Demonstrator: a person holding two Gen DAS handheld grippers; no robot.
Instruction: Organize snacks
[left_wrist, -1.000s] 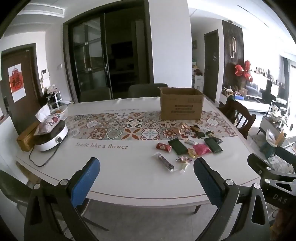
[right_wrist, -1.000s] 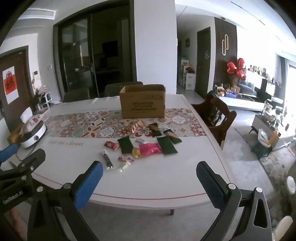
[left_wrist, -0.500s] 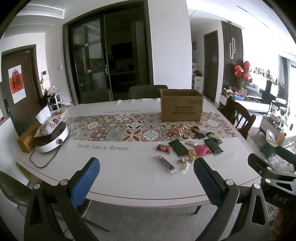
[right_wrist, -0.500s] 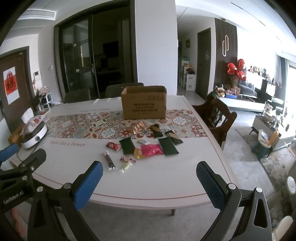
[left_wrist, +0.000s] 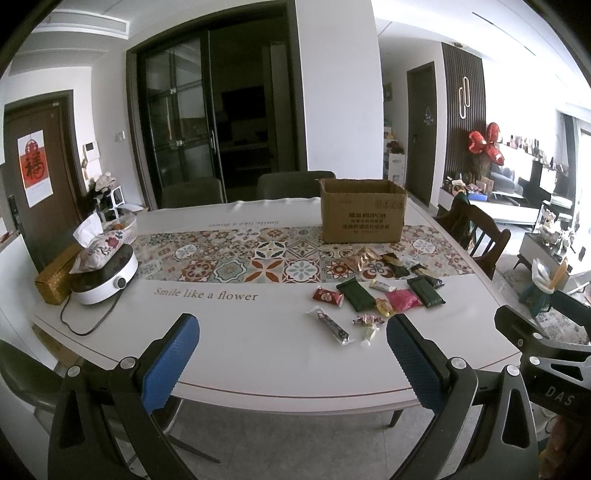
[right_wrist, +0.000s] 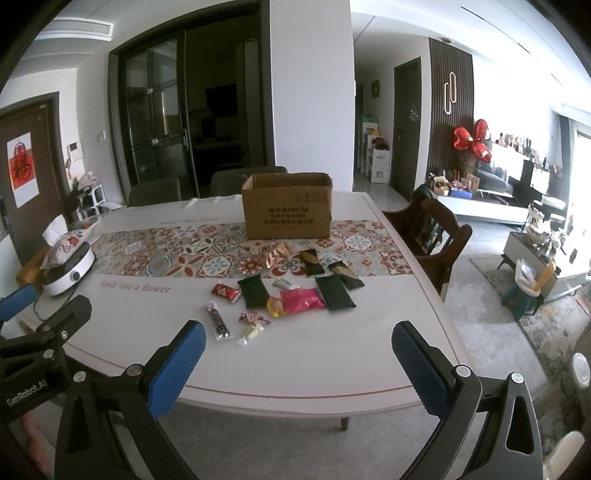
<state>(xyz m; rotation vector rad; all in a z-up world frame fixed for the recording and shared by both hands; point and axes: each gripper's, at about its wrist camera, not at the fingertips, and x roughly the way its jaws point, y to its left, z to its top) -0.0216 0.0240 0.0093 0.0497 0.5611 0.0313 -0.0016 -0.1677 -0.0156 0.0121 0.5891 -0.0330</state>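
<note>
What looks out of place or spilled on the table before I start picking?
Nothing is spilled or damaged. The snack packets lie loose and scattered at odd angles in front of the open cardboard box, none visibly in it yet. One oddity: a tissue pouch sits on top of the white round appliance. Both grippers, left and right, are open and empty.

White oval dining table (left_wrist: 236, 343) with patterned tile runner (left_wrist: 236, 258).
Holds open brown cardboard box (right_wrist: 288, 212), scattered wrapped snacks (right_wrist: 291, 291), round white cooker (left_wrist: 105, 275).

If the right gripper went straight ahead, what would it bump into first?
Probably the near edge of the table. The open right gripper sits just short of it, nothing between. Depth is hard to judge; passing above, it would reach the pink snack packet.
</note>
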